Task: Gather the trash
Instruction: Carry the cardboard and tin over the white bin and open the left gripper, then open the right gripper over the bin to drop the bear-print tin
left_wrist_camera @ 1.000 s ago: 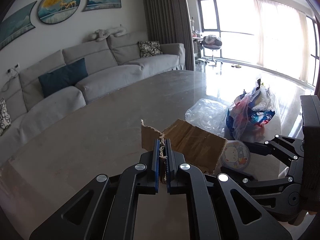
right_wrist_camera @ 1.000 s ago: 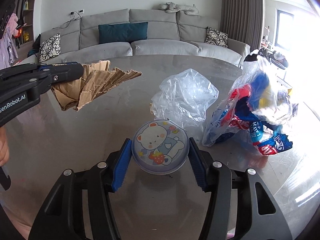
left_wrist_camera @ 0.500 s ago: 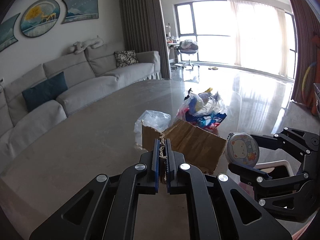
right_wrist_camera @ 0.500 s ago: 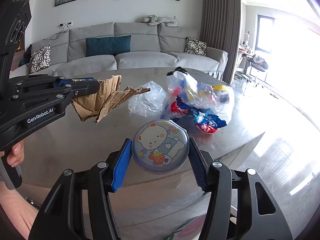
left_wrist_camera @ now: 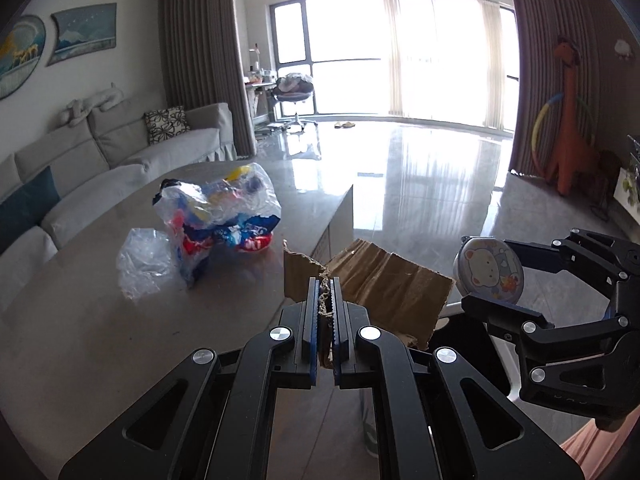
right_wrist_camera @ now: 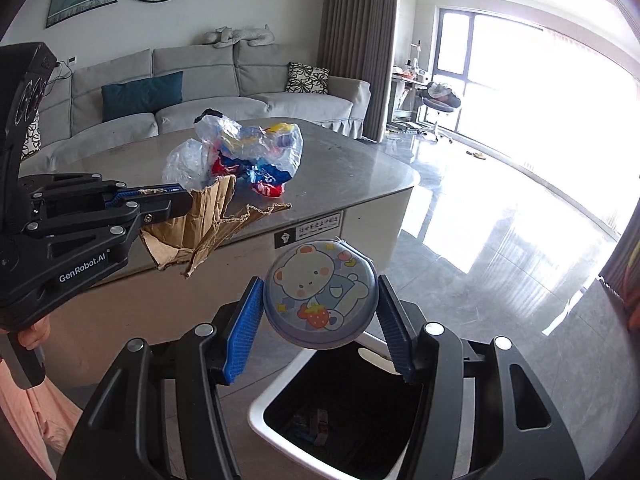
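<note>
My left gripper (left_wrist_camera: 325, 300) is shut on a torn brown cardboard piece (left_wrist_camera: 384, 292), held in the air past the table's edge; the cardboard also shows in the right wrist view (right_wrist_camera: 200, 232). My right gripper (right_wrist_camera: 320, 312) is shut on a round bear-print lid (right_wrist_camera: 322, 300), held just above a white trash bin (right_wrist_camera: 280, 396) with a black liner. The lid also shows in the left wrist view (left_wrist_camera: 488, 270). A plastic bag of colourful wrappers (left_wrist_camera: 216, 216) and a clear crumpled bag (left_wrist_camera: 144, 260) lie on the grey table (left_wrist_camera: 80, 340).
A grey sofa (right_wrist_camera: 200, 92) stands behind the table. The glossy floor (right_wrist_camera: 500, 220) stretches right toward bright windows. An office chair (left_wrist_camera: 294, 92) stands by the window, and an orange dinosaur toy (left_wrist_camera: 568, 112) by the right curtain.
Both grippers have swung right, off the table, with the cardboard and the lid still held. The trash bin has come into view under the right gripper.
</note>
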A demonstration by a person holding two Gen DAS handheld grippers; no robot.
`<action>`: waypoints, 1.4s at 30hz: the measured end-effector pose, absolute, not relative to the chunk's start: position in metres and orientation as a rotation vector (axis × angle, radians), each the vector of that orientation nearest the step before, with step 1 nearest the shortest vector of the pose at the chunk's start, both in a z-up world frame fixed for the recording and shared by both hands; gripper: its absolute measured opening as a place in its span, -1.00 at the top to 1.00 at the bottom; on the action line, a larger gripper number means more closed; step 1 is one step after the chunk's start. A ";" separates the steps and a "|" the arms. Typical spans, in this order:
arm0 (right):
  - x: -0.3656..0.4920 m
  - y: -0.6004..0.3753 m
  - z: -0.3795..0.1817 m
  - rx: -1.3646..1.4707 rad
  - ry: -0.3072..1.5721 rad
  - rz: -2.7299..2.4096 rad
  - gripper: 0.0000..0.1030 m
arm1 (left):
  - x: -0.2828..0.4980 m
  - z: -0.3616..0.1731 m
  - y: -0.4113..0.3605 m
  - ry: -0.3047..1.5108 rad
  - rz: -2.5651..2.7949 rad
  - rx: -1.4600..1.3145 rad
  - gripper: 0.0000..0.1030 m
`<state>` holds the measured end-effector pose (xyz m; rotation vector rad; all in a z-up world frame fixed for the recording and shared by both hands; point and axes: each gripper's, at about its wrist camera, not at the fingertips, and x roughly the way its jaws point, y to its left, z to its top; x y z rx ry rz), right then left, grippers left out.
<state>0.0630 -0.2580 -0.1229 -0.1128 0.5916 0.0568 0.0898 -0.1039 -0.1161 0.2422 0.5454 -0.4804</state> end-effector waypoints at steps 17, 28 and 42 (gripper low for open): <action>0.025 -0.339 -0.152 -0.052 0.645 -0.098 -0.10 | 0.076 -0.173 -0.213 0.649 -0.661 0.329 0.87; 0.026 -0.348 -0.165 -0.026 0.658 -0.095 -0.10 | 0.088 -0.193 -0.223 0.734 -0.669 0.355 0.84; 0.027 -0.351 -0.164 -0.015 0.654 -0.073 -0.10 | 0.083 -0.183 -0.212 0.675 -0.664 0.395 -0.93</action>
